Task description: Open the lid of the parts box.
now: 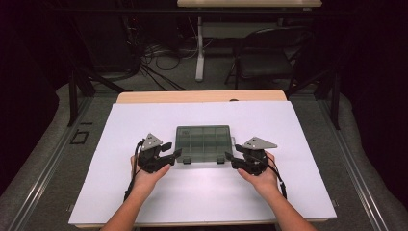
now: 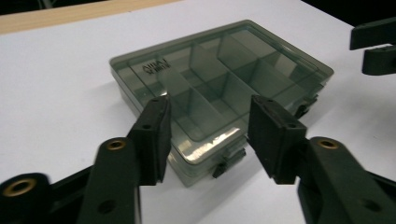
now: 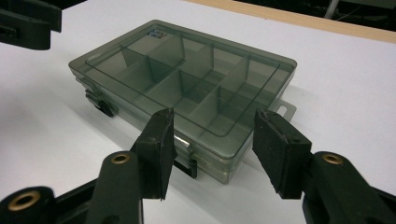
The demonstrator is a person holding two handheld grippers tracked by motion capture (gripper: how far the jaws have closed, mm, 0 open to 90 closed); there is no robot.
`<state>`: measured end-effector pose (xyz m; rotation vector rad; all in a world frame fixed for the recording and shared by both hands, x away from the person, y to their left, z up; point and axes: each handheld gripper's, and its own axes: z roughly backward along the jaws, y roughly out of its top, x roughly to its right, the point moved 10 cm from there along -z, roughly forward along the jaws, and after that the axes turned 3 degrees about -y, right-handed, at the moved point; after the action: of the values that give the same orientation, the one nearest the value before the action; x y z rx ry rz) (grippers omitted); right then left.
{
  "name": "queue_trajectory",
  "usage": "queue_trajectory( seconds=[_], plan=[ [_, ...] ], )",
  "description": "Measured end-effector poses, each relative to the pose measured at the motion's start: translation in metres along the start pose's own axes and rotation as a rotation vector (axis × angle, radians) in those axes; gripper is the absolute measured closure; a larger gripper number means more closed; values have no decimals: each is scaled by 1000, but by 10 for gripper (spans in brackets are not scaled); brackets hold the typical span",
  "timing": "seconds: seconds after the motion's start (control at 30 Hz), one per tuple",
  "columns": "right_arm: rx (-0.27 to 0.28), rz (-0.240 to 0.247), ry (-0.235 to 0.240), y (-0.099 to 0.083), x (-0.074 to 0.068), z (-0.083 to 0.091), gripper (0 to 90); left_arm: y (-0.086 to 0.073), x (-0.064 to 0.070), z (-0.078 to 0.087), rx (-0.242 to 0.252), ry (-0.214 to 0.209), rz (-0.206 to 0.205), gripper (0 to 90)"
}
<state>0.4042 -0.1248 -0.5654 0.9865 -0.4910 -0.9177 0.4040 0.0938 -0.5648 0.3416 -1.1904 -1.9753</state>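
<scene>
As I look down: box (image 1: 203, 143) lies shut on the white counter (image 1: 144, 120), between my two tools.
Left tool (image 1: 176, 154): jaws spread wide, gripping nothing; I see it just beside the box's near left corner.
Right tool (image 1: 230, 158): jaws equally wide, empty, just beside the near right corner.
Box from left tool: its near corner and a front latch (image 2: 228, 162) sit in the gap between my jaws.
Box from right tool: the other latch (image 3: 186, 162) sits between the jaws.
</scene>
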Motion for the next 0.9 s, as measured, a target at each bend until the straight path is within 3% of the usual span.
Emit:
queue_trajectory(
  seconds=[0.17,0.3,0.37,0.5,0.67,0.9],
  plan=[
    [-8,6,-5,-7,1,-1,533,-6,3,-2,-9,-9,2,581],
    [-21,3,6,-11,-1,0,606,-9,6,-3,-15,-25,45,640],
    [-19,-2,5,-12,-3,0,622,-10,6,-3,-21,-24,41,677],
    [-36,0,17,-15,-7,2,755,-15,12,-6,-47,-26,34,786],
    [-54,29,13,-20,-12,-3,861,-24,19,-12,-103,-28,15,893],
    [-85,62,-4,-28,-14,-12,900,-33,15,-14,-162,-4,25,900]
  ],
)
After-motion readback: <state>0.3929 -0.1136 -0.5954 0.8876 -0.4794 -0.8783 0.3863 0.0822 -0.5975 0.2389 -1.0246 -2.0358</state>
